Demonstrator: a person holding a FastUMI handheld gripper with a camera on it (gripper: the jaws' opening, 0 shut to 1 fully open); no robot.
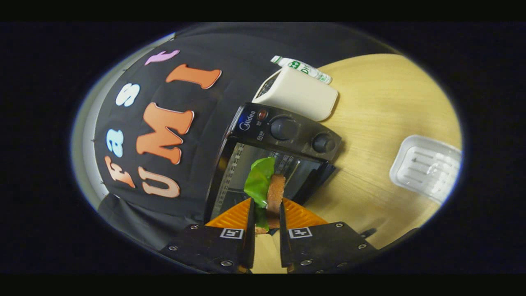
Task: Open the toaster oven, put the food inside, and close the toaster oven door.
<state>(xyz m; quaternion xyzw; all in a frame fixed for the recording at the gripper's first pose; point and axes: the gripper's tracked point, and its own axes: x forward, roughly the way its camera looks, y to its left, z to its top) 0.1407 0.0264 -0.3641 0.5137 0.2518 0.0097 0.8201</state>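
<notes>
My gripper (266,216) is shut on a toy sandwich (274,192), a brown bread slice with a green lettuce leaf (259,181) sticking out to its left. Both orange fingers (234,213) press on it from the sides. Just beyond the food stands the black toaster oven (287,131) with two round knobs (283,128) on its control panel. Its door (316,181) hangs open and the dark cavity with a wire rack (238,172) faces me. The whole scene appears tilted in my view. The sandwich is held in front of the oven's opening.
A white boxy appliance (300,93) and a white bottle (304,68) sit behind the oven on the light wooden table (382,107). A clear plastic tray (427,166) lies on the table to the right of the oven.
</notes>
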